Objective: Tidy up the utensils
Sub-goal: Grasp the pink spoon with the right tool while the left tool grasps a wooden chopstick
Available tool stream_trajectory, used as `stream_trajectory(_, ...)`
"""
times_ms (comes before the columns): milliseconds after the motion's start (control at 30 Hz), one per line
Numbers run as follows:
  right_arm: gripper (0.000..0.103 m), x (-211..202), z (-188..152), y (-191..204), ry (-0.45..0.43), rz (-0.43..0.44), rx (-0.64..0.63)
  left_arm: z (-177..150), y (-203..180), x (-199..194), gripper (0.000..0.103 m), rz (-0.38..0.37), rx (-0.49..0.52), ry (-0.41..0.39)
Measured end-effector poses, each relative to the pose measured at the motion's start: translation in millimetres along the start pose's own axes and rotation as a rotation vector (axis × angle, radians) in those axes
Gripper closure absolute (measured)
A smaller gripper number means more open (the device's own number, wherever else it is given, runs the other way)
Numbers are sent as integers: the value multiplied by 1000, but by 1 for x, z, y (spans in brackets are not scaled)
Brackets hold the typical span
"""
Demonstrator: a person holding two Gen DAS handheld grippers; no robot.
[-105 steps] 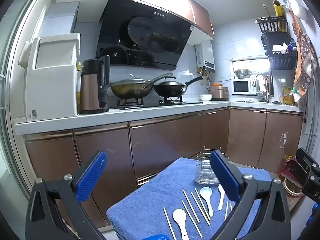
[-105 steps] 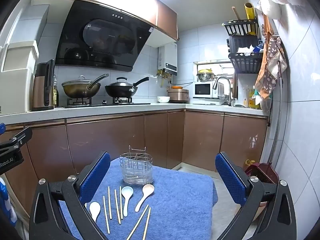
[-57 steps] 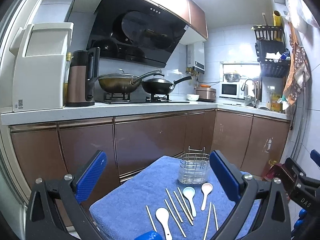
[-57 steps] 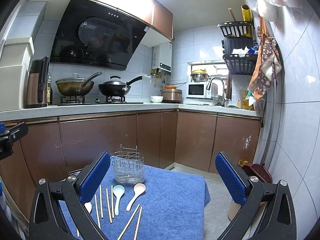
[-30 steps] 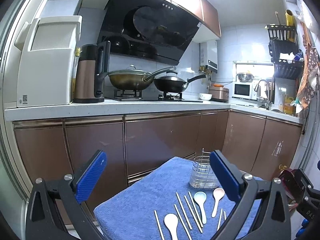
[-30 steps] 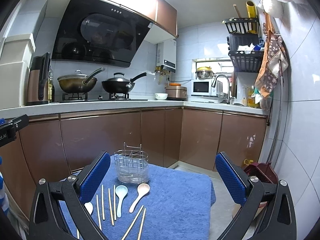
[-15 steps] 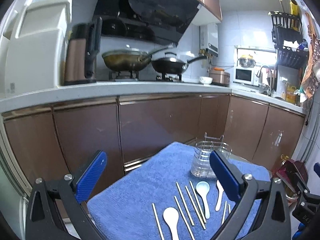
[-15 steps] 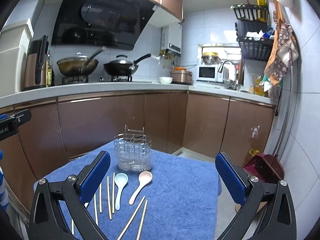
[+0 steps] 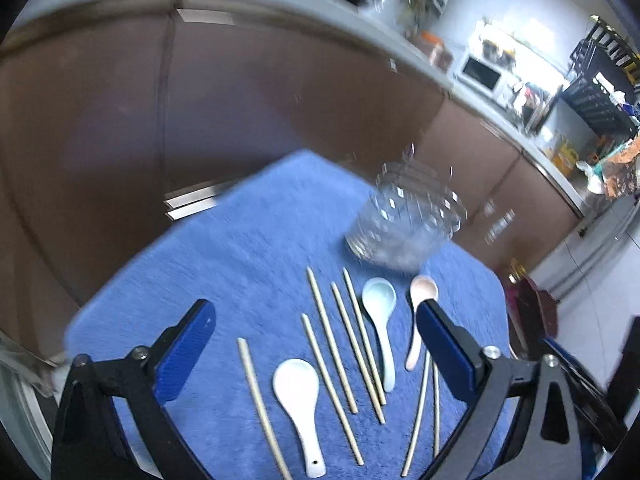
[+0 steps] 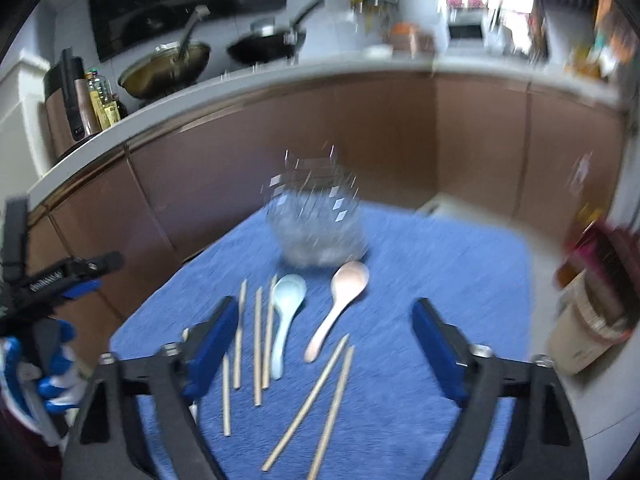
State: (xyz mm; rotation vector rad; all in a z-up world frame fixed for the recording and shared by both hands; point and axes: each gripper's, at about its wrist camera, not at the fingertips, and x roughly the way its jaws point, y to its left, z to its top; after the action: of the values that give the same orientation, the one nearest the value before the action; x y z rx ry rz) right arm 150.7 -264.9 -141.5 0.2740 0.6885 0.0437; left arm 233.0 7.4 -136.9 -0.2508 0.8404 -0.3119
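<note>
A blue towel point(image 9: 248, 240) point(image 10: 440, 280) covers a small table. On it lie a white spoon point(image 9: 298, 396), a light blue spoon point(image 9: 380, 320) point(image 10: 286, 308), a pink spoon point(image 9: 420, 304) point(image 10: 340, 300) and several wooden chopsticks point(image 9: 332, 340) point(image 10: 308, 396). A clear wire utensil holder point(image 9: 404, 224) point(image 10: 316, 228) stands behind them, blurred. My left gripper point(image 9: 316, 352) is open above the white spoon and chopsticks. My right gripper point(image 10: 324, 352) is open above the chopsticks and the spoons. Both are empty.
Brown kitchen cabinets point(image 9: 200, 100) point(image 10: 400, 140) stand behind the table under a counter with pans point(image 10: 168, 64). A cardboard box point(image 10: 588, 324) and a dark red bin point(image 10: 608, 252) stand on the floor at the right. The left gripper's body shows at the right view's left edge point(image 10: 52, 280).
Both grippers have tilted down and moved closer to the towel, so the utensils now fill the views. Both stay open. The utensils have not moved.
</note>
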Motion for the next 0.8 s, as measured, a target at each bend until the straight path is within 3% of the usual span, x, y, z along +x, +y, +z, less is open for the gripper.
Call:
stream_trajectory(167, 53, 67, 11, -20, 125, 47, 35, 12, -3, 67, 40, -51, -5, 174)
stream_trajectory(300, 59, 118, 19, -41, 207, 71, 72, 19, -4, 117, 57, -59, -22, 288)
stream_trajectory(567, 67, 189, 34, -73, 299, 99, 107, 30, 5, 175, 68, -5, -64, 394)
stream_trajectory(800, 78, 228, 41, -70, 341, 163, 59, 30, 5, 205, 78, 46, -68, 456)
